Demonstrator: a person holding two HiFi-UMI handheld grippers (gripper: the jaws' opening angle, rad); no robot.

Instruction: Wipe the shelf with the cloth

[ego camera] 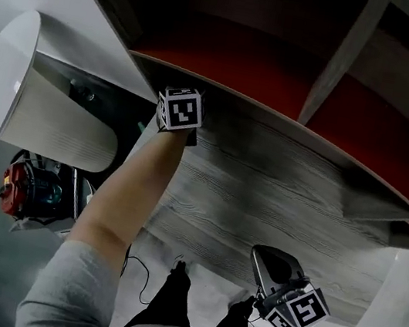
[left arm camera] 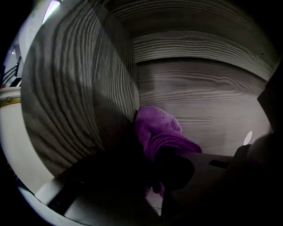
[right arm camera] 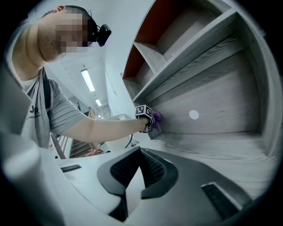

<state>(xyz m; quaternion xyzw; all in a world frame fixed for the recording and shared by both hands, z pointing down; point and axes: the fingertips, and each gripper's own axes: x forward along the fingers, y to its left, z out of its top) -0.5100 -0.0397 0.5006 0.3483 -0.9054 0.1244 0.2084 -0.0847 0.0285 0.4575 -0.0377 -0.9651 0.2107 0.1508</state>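
Grey wood-grain shelf (ego camera: 278,187); purple cloth (left arm camera: 155,128) against it

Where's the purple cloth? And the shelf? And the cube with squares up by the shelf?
purple cloth (left arm camera: 157,128), left gripper view, on its fluffy bunched middle.
shelf (ego camera: 264,181), head view, on its bare grey wood.
cube (ego camera: 180,109), head view, on its front patterned face.

The left gripper's (left arm camera: 152,155) jaws clamp the purple cloth (left arm camera: 155,127) against the shelf (left arm camera: 201,95).
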